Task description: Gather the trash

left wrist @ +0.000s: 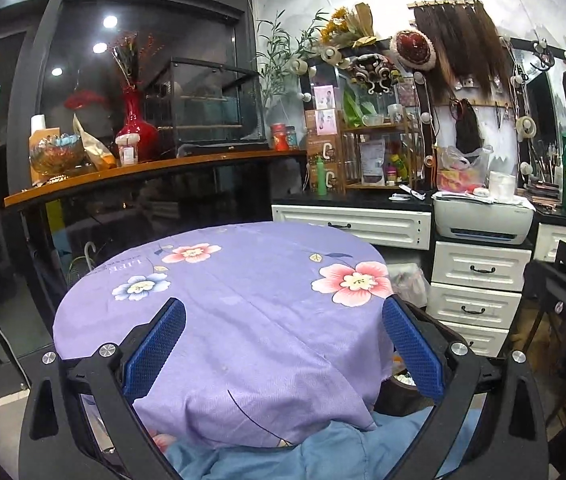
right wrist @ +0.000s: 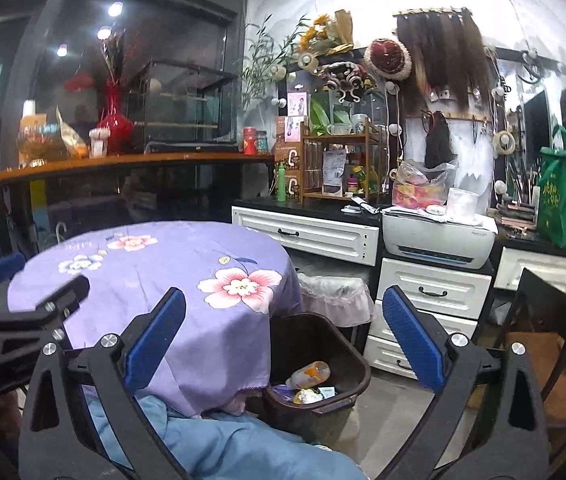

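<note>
A round table under a purple flowered cloth [left wrist: 243, 300] fills the left wrist view; I see no loose items on it. My left gripper [left wrist: 283, 312] hangs open above its near edge, blue pads wide apart with nothing between them. In the right wrist view my right gripper [right wrist: 283, 304] is open too, held over a dark brown trash bin [right wrist: 347, 360] on the floor to the right of the table [right wrist: 143, 268]. Inside the bin lie a plastic bottle with orange liquid [right wrist: 309, 374] and crumpled wrappers [right wrist: 307, 396]. The left gripper's black frame [right wrist: 23, 320] shows at the far left of that view.
A second bin lined with a pale frilled bag [right wrist: 335, 292] stands behind the brown one. White drawers [right wrist: 431, 292] with a printer [right wrist: 439, 240] on top line the wall at right. A dark chair [right wrist: 555, 320] stands at far right. Blue clothing [right wrist: 223, 440] lies below both grippers.
</note>
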`<state>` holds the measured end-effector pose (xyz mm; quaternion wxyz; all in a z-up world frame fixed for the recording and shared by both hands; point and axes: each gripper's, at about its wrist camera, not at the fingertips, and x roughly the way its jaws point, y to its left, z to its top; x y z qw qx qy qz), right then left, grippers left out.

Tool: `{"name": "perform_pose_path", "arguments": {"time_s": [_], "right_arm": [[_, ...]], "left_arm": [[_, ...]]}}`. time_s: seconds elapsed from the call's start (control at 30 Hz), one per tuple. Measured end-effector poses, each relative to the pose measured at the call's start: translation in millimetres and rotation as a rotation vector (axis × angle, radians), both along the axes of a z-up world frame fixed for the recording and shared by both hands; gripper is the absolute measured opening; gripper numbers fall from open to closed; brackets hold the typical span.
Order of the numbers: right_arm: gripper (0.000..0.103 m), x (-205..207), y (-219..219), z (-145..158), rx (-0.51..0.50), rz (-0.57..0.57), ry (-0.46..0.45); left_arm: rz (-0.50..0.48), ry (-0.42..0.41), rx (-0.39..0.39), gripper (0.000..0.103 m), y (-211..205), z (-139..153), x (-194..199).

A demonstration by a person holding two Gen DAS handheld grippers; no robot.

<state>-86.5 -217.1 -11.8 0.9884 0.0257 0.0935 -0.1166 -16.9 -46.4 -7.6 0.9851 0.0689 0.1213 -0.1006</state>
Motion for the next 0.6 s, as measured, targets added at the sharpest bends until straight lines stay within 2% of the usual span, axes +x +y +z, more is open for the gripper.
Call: {"name": "perform_pose_path", "arguments": {"time_s": [0.17,0.6], "right_arm": [[0.097,-2.8,-4.7,-3.3,0.022,0.006,-0.004],[0.097,-1.7,-2.7,-4.7,0.000,0.017,-0.001]], "left_arm": [[-0.015,-0.012,0.005,0.097,-4.5,-3.6,-7.6],[-0.014,-0.012,0.005,0.097,-5.3,-4.4,-9.8]]}}
